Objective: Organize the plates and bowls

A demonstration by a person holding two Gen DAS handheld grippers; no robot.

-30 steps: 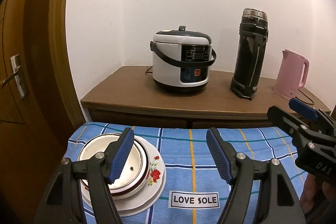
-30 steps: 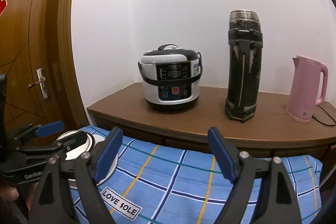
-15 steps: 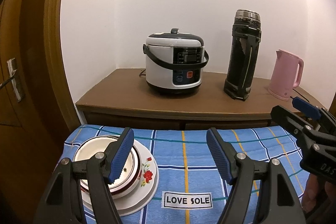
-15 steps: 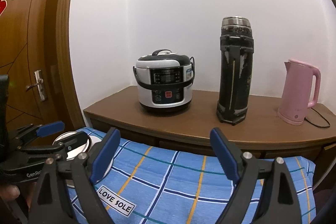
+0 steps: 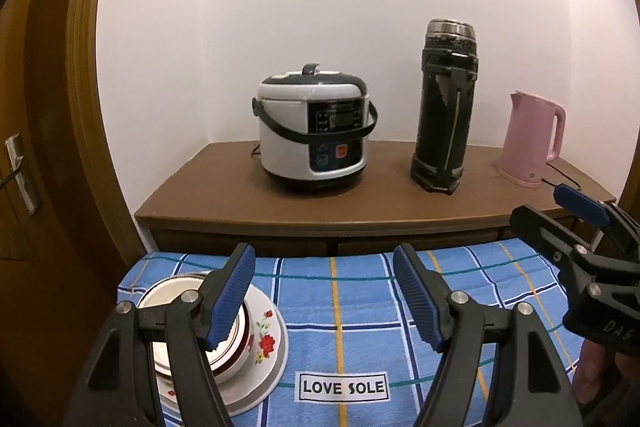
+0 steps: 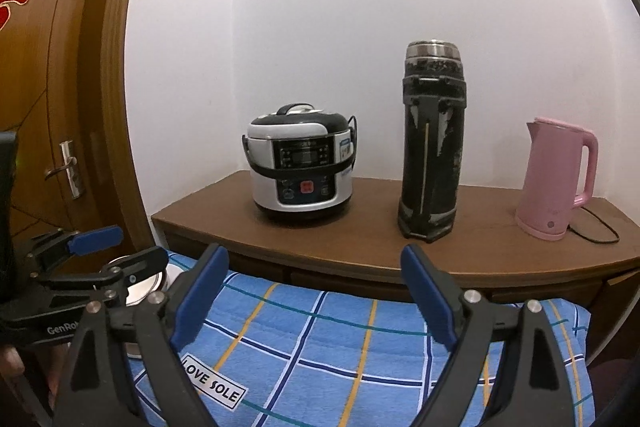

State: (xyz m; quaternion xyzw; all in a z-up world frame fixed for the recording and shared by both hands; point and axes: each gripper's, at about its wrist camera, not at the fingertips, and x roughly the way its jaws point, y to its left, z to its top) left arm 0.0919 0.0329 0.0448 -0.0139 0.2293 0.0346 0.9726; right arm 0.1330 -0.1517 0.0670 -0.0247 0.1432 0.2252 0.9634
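A white ceramic bowl with a dark red band [image 5: 188, 323] already sits nested on a white plate with red flower print [image 5: 268, 343], at the left end of the worktop covered by a blue checked cloth [image 5: 360, 311]. No other dishes show, so the organizing looks largely finished. The left tool [image 5: 324, 295] hangs just above the cloth, tipped slightly down, jaws wide and empty, one finger overlapping the bowl in view. The right tool [image 6: 316, 291] is likewise spread apart, holding nothing, over bare cloth.

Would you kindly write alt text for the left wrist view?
A white bowl sits stacked on a floral white plate on a blue checked cloth, behind the open left tool. Beyond, a wooden counter holds three appliances.
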